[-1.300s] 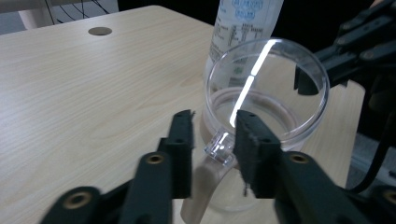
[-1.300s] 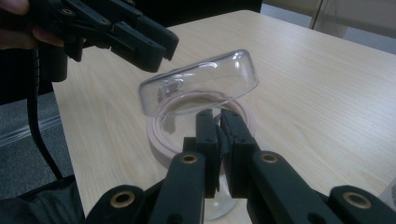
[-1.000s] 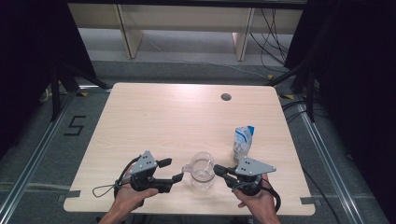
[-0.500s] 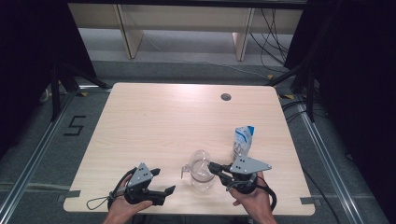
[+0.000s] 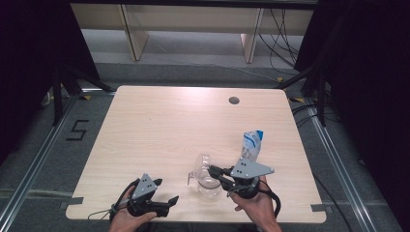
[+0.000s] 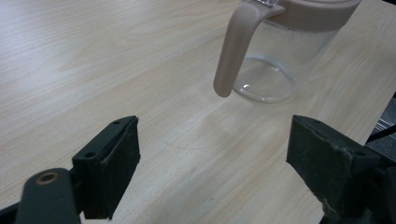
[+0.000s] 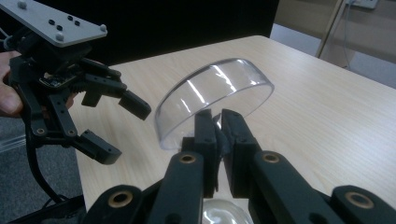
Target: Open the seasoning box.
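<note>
Clear lid (image 7: 217,100), centre of the right gripper view, pinched by its tab in the clenched right gripper (image 7: 218,122). Jug (image 5: 207,180) stands lower centre in the high view. Left gripper (image 5: 164,203), jaws just opened wide, nothing between them.

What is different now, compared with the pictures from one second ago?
The left gripper let go of the jug, drew back toward the table's near edge, its jaws just opened. The right gripper lifted the clear lid off. The jug and the blue-white carton stayed.
</note>
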`<move>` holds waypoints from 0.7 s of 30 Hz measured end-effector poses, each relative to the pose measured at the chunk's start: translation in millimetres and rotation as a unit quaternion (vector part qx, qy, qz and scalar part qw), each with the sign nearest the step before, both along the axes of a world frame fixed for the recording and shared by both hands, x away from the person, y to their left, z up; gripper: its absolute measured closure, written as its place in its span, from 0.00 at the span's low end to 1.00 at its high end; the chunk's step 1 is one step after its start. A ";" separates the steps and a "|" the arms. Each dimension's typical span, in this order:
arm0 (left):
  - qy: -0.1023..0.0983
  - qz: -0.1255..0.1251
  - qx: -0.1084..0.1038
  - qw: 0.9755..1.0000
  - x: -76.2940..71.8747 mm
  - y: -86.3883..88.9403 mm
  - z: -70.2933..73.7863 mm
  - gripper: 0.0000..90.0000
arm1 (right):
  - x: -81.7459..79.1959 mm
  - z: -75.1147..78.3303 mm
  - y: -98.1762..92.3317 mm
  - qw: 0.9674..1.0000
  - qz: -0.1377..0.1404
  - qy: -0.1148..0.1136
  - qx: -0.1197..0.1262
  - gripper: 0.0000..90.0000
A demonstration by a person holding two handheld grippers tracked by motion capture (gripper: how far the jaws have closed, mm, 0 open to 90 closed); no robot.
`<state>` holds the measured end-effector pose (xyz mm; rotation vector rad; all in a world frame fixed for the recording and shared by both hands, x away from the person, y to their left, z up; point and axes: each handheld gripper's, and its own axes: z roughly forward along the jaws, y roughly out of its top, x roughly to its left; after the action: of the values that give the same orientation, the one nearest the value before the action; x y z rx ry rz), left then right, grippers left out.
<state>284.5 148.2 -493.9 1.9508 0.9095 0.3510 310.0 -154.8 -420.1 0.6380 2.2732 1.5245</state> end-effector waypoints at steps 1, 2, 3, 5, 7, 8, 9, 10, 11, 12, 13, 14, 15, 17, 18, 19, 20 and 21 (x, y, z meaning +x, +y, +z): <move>-0.001 -0.003 0.003 1.000 0.4 0.3 -0.3 0.18 | 0.3 0.3 2.0 1.000 0.005 0.000 -0.001 0.95; 0.002 0.001 0.005 1.000 -0.1 0.0 -0.5 0.18 | -1.4 0.7 3.0 1.000 0.001 0.013 0.000 0.95; 0.007 0.000 0.006 1.000 0.2 0.3 -1.7 0.18 | 1.1 0.1 4.7 1.000 0.004 -0.010 0.000 0.95; 0.004 0.000 0.004 1.000 -0.3 -0.8 -2.4 0.18 | 0.3 0.4 7.4 1.000 0.009 0.001 -0.002 0.95; 0.004 -0.004 0.005 1.000 0.1 -0.6 -2.6 0.18 | -0.2 -0.6 11.0 1.000 0.008 -0.001 0.002 0.95; 0.003 -0.004 0.005 1.000 0.0 -0.5 -2.6 0.18 | -0.8 -0.2 11.2 1.000 0.012 0.006 -0.005 0.95; 0.002 0.000 -0.002 1.000 -0.3 -1.1 -3.2 0.18 | -0.4 -0.9 12.7 1.000 0.012 0.002 -0.002 0.95; 0.001 -0.001 0.002 1.000 0.0 -0.4 -2.8 0.18 | -0.1 -1.4 13.9 1.000 0.016 0.001 -0.003 0.94; 0.003 0.001 0.002 1.000 0.0 0.1 -2.6 0.18 | 0.2 -1.9 14.9 1.000 0.017 0.000 -0.002 0.94; 0.002 0.001 0.002 1.000 0.4 0.6 -2.7 0.18 | 0.6 -2.1 15.6 1.000 0.017 -0.006 -0.005 0.94; 0.003 0.004 -0.002 1.000 0.4 0.6 -2.9 0.18 | -0.3 -2.4 16.8 1.000 0.016 -0.001 -0.002 0.94; 0.001 0.003 0.000 1.000 0.9 1.2 -3.2 0.18 | 0.3 -2.3 17.0 1.000 0.020 -0.005 -0.006 0.94; 0.002 0.004 -0.002 1.000 0.9 1.0 -3.7 0.18 | 0.0 -2.6 17.8 1.000 0.019 0.000 -0.004 0.94; 0.007 0.007 -0.007 1.000 0.7 0.1 -4.3 0.18 | -0.5 -3.3 21.5 1.000 0.024 0.003 -0.006 0.94; 0.006 0.007 -0.007 1.000 0.6 -0.1 -4.4 0.18 | -0.5 -3.3 21.5 1.000 0.024 0.003 -0.006 0.94; 0.006 0.010 -0.002 1.000 -0.2 -0.2 -3.8 0.18 | -0.5 -4.3 23.4 1.000 0.023 -0.001 -0.003 0.94; 0.006 0.009 -0.004 1.000 0.1 -0.3 -4.1 0.18 | 0.4 -4.4 24.0 1.000 0.025 -0.012 -0.006 0.94; 0.006 0.007 -0.007 1.000 0.4 -0.2 -4.6 0.18 | -0.8 -4.4 24.2 1.000 0.027 0.005 -0.007 0.94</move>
<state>284.9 148.0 -498.5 1.9364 0.9317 0.3404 309.2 -130.6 -424.5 0.5863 2.3237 1.5315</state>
